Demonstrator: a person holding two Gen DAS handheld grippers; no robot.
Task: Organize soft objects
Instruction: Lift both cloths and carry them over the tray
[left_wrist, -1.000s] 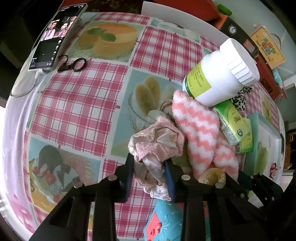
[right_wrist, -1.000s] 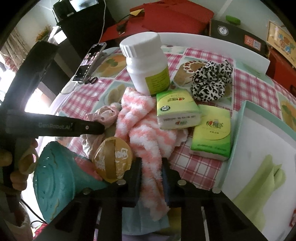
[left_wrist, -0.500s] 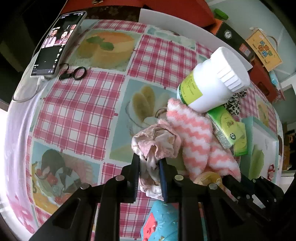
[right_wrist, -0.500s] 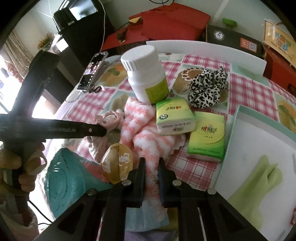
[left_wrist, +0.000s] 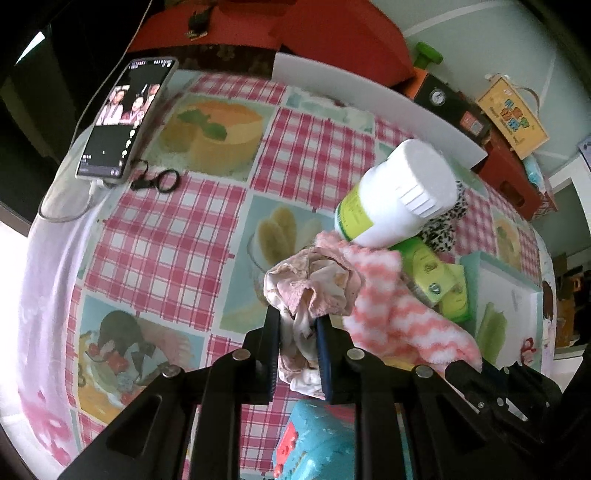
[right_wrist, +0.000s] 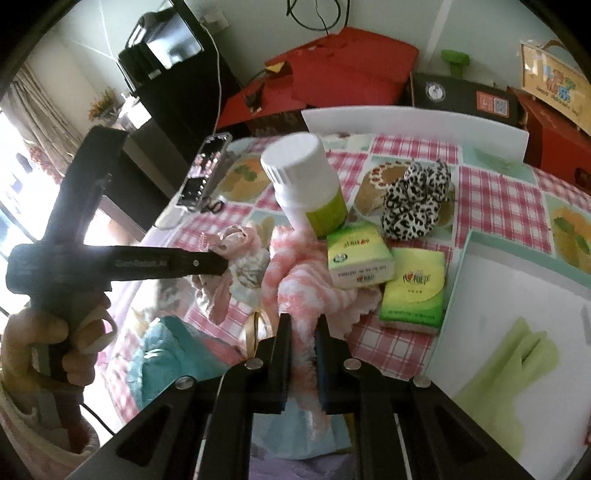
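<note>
Left hand-held gripper (left_wrist: 297, 341) was pinching the crumpled pale pink cloth (left_wrist: 314, 280), its bunched top above the jaws and its tail hanging between them over the checked surface (left_wrist: 166, 243). Right hand-held gripper (right_wrist: 303, 343) was pressed together on the pink-and-white striped fuzzy sock (right_wrist: 314, 280), which trailed up toward the white bottle (right_wrist: 306, 184) and touched the green tissue packs (right_wrist: 358, 258). Leopard-print scrunchie (right_wrist: 417, 199) lay beyond the packs. A hand (right_wrist: 48, 339) gripped the left tool's handle.
</note>
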